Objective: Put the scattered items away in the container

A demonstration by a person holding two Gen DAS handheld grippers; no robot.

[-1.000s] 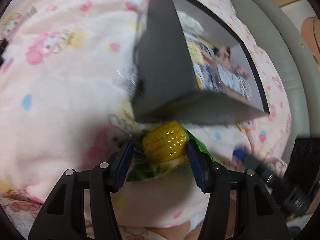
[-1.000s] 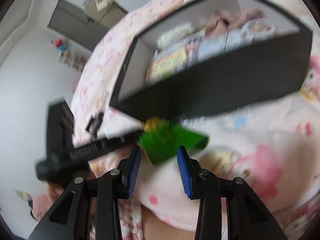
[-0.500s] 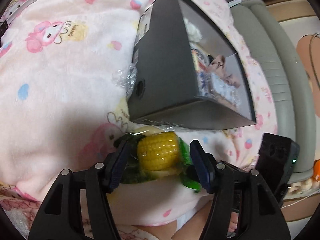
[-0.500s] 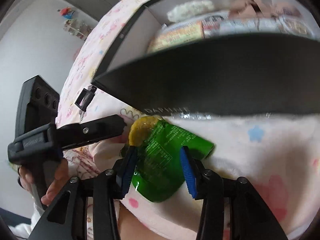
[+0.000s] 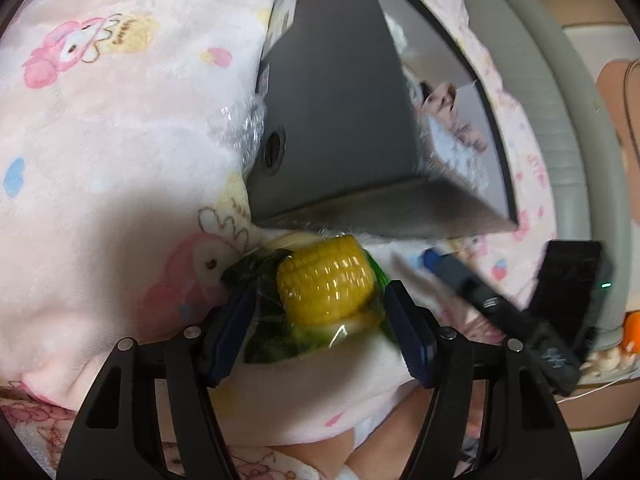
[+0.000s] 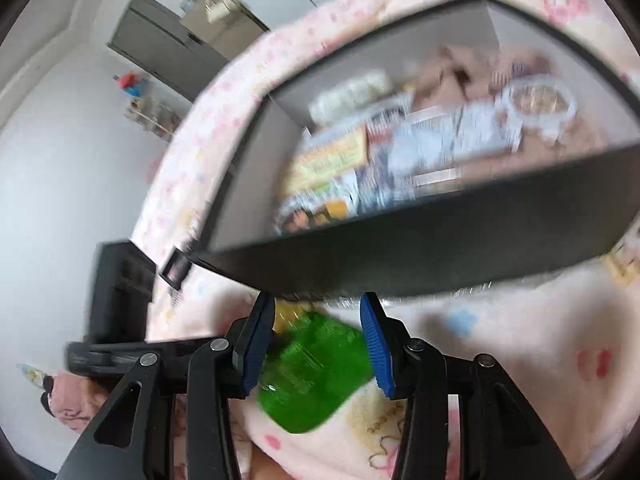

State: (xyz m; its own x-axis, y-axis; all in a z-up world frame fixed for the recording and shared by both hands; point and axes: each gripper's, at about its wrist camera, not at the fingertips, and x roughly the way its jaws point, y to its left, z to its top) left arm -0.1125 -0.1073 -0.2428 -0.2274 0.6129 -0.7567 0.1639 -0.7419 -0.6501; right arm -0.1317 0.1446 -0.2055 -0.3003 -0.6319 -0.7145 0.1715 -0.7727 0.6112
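A yellow corn cob in a clear-and-green plastic packet (image 5: pixel 326 292) lies on the pink cartoon-print fleece blanket (image 5: pixel 120 128), just before the dark grey open-topped cardboard box (image 5: pixel 340 112). The left tool (image 5: pixel 320 320), its jaws just widening, straddles the packet loosely; the right tool (image 6: pixel 318 338) straddles its green end, apparently without gripping.

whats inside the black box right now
The black box holds printed packets, a round clear-lidded tub, a pale roll and something tan. Blur hides the labels, and its near wall covers the bottom.
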